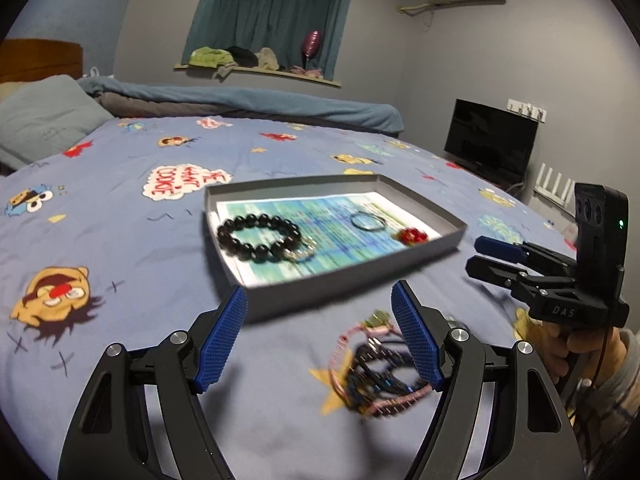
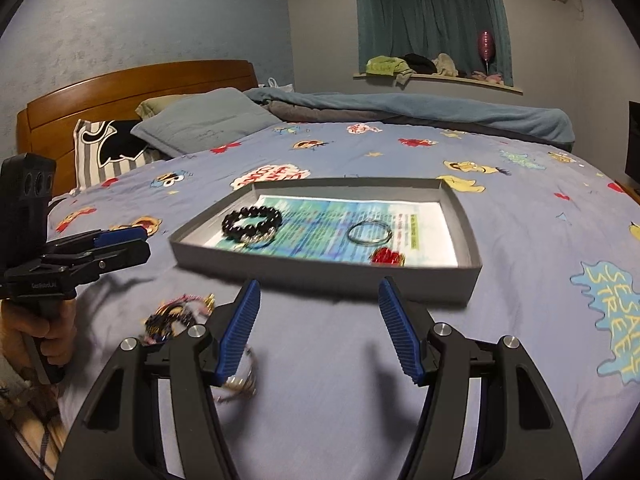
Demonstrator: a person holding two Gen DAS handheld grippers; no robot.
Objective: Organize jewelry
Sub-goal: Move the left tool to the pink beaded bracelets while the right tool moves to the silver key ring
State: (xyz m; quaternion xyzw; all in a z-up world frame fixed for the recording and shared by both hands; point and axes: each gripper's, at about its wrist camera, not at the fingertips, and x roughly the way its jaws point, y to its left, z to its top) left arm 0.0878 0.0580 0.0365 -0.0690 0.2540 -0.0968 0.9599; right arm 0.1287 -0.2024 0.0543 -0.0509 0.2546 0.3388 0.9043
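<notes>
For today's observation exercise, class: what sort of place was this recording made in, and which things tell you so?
Most likely a home bedroom: a bed with a cartoon-print sheet, pillows against a wooden headboard, and a curtained window.

The jewelry tangle point(image 1: 376, 372) on the near bedspread is smeared; the left gripper's right pad point(image 1: 416, 340) hides part of it. Print on the box's paper point(image 2: 320, 228) is unreadable. The TV point(image 2: 633, 140) is cut off at right.

Tray: shallow grey cardboard tray point(image 2: 468, 236) lying on the blue cartoon bedsheet point(image 2: 540, 240).
Inside: black bead bracelet point(image 2: 251, 220) near left edge, thin metal ring point(image 2: 369, 233), red bead piece point(image 2: 387, 257) by front edge.
Right gripper point(image 2: 318, 330): blue pads apart, nothing between.
</notes>
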